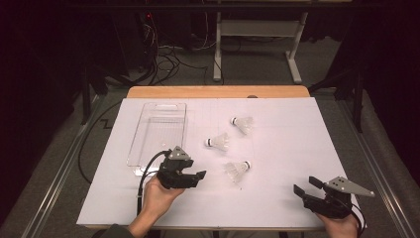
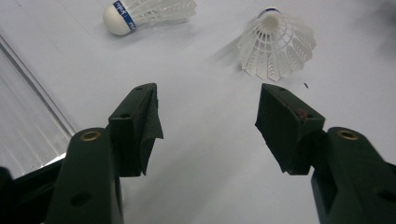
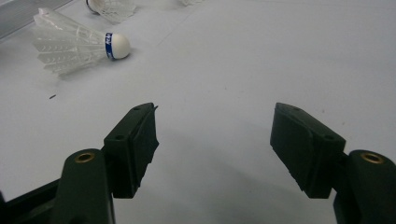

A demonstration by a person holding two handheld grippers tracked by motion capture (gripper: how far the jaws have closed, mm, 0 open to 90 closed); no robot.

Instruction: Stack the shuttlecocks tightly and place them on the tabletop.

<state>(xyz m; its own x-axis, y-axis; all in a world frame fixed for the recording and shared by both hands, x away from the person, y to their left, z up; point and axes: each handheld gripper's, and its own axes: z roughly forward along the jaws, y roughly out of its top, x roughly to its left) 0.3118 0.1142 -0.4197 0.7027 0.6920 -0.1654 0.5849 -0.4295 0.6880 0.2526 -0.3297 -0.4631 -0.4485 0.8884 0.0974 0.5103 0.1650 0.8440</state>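
Three white feather shuttlecocks lie on the white table sheet: a far one [image 1: 242,124], a middle one [image 1: 218,142] and a near one [image 1: 236,171]. My left gripper [image 1: 199,177] is open, held low just left of the near shuttlecock and apart from it. The left gripper view has that shuttlecock [image 2: 275,44] skirt-first beyond the open left gripper [image 2: 208,93], and the middle one [image 2: 149,11] farther off. My right gripper [image 1: 306,185] is open near the front right, with nothing between its fingers. Ahead of the right gripper [image 3: 215,112] lies the near shuttlecock [image 3: 77,44], cork to the right.
A clear plastic tray [image 1: 158,136] lies on the left half of the sheet, its corner beside my left gripper; its ribbed edge [image 2: 28,116] is in the left gripper view. A wooden table edge [image 1: 218,91] runs along the back. Cables and desk legs are on the floor beyond.
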